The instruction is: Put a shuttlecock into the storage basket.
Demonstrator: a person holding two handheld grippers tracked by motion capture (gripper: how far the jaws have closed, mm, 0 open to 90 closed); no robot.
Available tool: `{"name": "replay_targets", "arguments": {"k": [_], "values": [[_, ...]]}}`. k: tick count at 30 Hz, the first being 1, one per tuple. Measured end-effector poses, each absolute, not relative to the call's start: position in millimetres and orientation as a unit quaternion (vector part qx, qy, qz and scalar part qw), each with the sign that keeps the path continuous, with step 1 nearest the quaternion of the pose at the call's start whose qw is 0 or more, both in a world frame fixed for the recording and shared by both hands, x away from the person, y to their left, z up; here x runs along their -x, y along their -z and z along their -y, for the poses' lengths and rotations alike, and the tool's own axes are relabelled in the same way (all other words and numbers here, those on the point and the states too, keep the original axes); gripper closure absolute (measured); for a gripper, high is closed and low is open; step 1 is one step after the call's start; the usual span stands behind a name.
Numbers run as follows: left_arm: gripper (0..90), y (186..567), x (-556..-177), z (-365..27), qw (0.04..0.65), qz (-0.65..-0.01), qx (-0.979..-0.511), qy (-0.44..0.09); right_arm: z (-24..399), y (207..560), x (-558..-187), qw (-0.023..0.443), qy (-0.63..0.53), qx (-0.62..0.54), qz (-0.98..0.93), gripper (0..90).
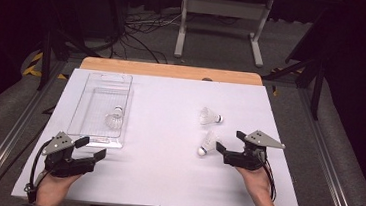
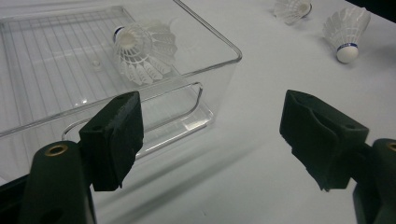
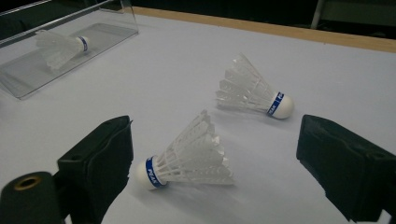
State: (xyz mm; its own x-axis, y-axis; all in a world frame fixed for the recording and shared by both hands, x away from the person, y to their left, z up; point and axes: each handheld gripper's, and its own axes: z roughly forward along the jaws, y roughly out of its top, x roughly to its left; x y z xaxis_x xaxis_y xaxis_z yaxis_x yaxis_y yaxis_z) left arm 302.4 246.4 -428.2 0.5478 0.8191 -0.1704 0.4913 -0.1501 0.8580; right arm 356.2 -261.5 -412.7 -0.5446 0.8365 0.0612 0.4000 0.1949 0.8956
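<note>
Shuttlecocks, three, white feathered, blue band at the cork.

Item 1: shuttlecock in the bin, lying on its side at the near end of the clear plastic bin, left half of the counter. Appears already sorted.

Item 2: left gripper, near left, just short of the bin's near wall. Jaws apart, nothing between them. Risk: judged low, but any forward push could knock the light bin and shift it across the smooth counter.

Item 3: near shuttlecock, right of centre, on its side, cork toward the near left. It lies just ahead of the right gripper, between the lines of its jaws in the right gripper view.

Item 4: far shuttlecock, just beyond item 3, apart from it, cork pointing right.

Item 5: right gripper, near right. Jaws wide apart, holding nothing, framing item 3.

Hazards, judged: closing on the feather skirt could crush or bend it; a grip taken at the rounded cork could squirt the piece out sideways. One jaw touching first would probably roll the shuttlecock in an arc toward item 4. A loose hold might drop it short of the bin during the carry leftward.
</note>
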Motion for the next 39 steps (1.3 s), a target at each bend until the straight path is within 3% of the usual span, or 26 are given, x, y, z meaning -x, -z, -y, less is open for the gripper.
{"name": "replay_targets", "arguments": {"k": [12,39], "values": [[22.6,428,-302,-246,0.476,-0.442,-0.741,-0.172,254,407,-368,0.206,-0.446,-0.433,-0.756,18.5],[22.4,428,-303,-246,0.473,-0.443,-0.742,-0.169,238,390,-405,0.097,-0.322,-0.473,-0.814,50.5]]}}
